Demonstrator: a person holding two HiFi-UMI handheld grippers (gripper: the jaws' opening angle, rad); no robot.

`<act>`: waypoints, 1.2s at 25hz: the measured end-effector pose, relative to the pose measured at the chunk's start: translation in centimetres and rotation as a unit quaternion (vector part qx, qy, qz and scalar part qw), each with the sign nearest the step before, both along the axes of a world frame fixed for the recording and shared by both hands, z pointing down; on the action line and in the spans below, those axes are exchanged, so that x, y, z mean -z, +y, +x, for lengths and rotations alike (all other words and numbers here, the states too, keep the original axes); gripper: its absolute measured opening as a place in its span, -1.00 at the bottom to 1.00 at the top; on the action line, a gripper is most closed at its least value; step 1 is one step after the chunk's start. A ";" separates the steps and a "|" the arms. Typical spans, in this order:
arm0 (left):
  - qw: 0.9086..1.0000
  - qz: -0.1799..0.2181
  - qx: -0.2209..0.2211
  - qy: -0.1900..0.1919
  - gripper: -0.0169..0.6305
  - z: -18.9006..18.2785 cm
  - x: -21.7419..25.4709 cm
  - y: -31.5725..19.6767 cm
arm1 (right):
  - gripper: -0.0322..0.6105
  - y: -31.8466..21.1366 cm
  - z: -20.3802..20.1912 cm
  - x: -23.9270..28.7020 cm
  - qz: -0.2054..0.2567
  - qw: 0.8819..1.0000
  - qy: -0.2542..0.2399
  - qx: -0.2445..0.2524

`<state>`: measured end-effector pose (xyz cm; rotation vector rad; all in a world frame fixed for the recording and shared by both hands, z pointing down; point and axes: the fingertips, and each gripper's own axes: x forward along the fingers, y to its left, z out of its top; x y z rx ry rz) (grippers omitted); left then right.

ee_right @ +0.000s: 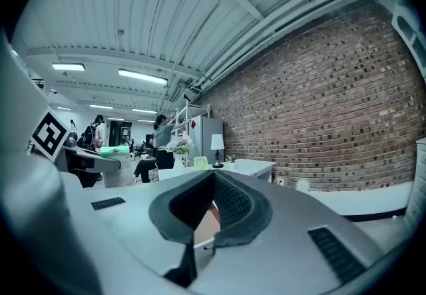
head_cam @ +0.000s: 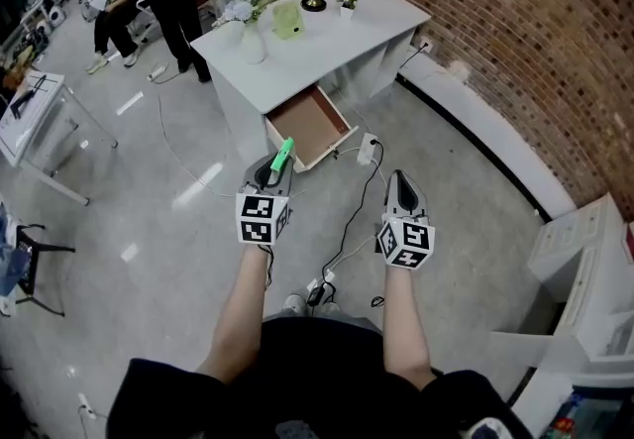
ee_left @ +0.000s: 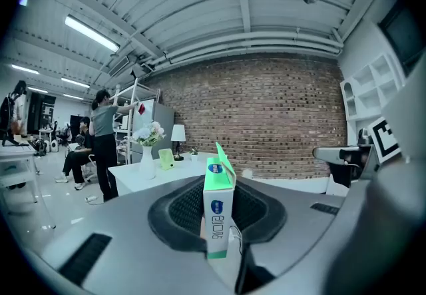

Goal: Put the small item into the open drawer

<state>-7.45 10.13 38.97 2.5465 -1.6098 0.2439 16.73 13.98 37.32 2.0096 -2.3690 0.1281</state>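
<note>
1. My left gripper [head_cam: 276, 167] pinches the box [ee_left: 219, 210] upright, securing it for carriage.
2. Right gripper [head_cam: 400, 176]: jaws pressed together, empty, held clear.
3. Drawer [head_cam: 309, 125] stands open far ahead, well apart from the box.

Green-white box [ee_left: 219, 210]: blue oval logos, blue lettering, not legible. No other readable text.

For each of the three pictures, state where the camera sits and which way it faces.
Head view: on the head, facing steeply down; shows both forearms, left gripper, right gripper, open drawer.
Left gripper view: on that gripper, along jaws shut on the green box, toward the white desk.
Right gripper view: on that gripper, along closed empty jaws, toward the brick wall.
Both gripper views share the lamp.
</note>
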 end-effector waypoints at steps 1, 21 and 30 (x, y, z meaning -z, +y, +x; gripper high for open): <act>1.000 -0.001 -0.001 0.000 -0.68 0.0 0.0 0.0 | -0.90 0.0 -0.1 0.0 -0.001 1.000 0.000 0.000; 0.997 0.004 -0.075 -0.010 -0.68 0.9 -0.9 -0.3 | -0.89 1.3 -1.7 -0.3 0.012 0.999 -0.009 -0.042; 0.997 -0.004 -0.078 -0.007 -0.68 0.9 -1.6 -2.8 | -0.89 -1.9 -2.2 0.1 0.011 0.999 0.000 -0.036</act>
